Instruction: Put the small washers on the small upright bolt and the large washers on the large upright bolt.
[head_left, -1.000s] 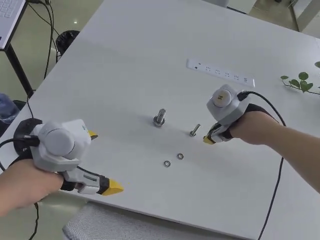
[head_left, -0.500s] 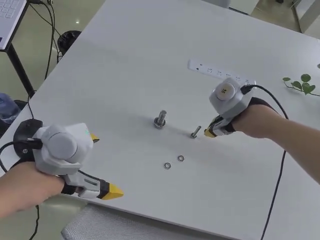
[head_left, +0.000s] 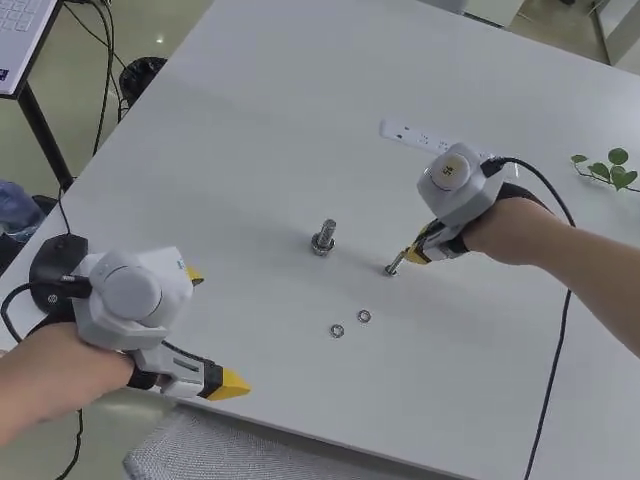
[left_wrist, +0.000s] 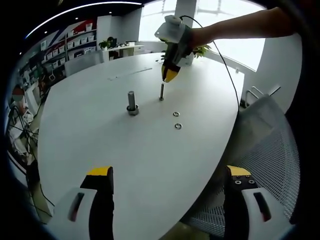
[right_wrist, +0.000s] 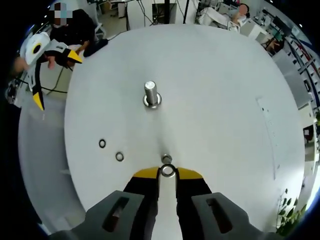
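A: Head view first?
B: Your right hand-held gripper (head_left: 408, 258) has its tips just beside the small bolt (head_left: 393, 266). Two loose washers (head_left: 337, 330) lie on the table (head_left: 250, 120), apart from the large bolt (head_left: 323, 238).
A: Left gripper view?
B: Your left hand-held gripper (left_wrist: 169, 171) is spread wide at the table's near edge.
A: Right gripper view?
B: Jaws narrow, pinching a washer (right_wrist: 167, 171) just beside the small bolt's top.

Left hand-held gripper (left_wrist: 168, 172) jaws wide apart; right hand-held gripper (right_wrist: 167, 172) jaws together.
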